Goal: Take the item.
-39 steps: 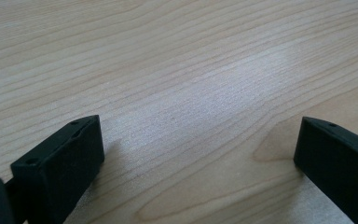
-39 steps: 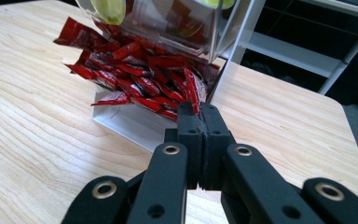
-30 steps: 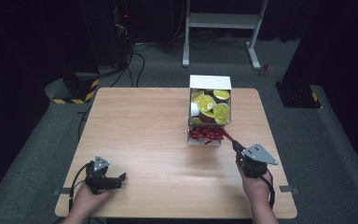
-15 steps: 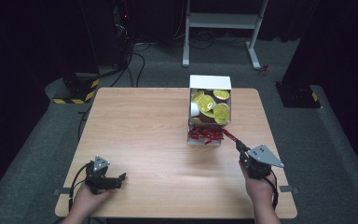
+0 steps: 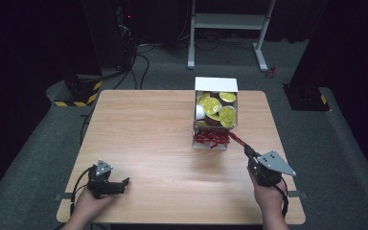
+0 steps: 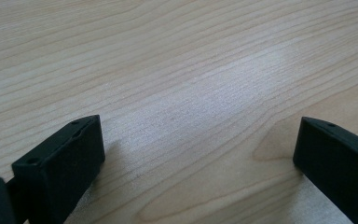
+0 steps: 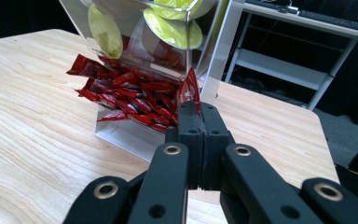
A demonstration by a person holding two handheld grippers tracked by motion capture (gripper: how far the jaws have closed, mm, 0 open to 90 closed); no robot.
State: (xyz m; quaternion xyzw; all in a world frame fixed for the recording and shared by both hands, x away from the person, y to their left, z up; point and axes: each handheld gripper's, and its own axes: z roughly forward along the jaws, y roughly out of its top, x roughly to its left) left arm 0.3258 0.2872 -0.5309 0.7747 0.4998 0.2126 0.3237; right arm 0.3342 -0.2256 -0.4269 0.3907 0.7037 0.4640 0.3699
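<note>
- Right gripper (image 7: 199, 109): jaws clenched on a red sachet (image 7: 189, 91), just beside the clear dispenser (image 5: 214, 115).
- Left gripper (image 5: 109, 184): jaws released, over bare tabletop (image 5: 148, 129).
- Sachet print unreadable.

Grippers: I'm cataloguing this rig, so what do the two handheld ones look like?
Both are black. The right gripper carries a grey three-cornered plate on top; the left gripper has a smaller one. A black cable trails from each. The right tool's linkage shows brass-coloured rivets.

Bare table (image 5: 148, 139) left of clear dispenser (image 5: 214, 120).
</note>
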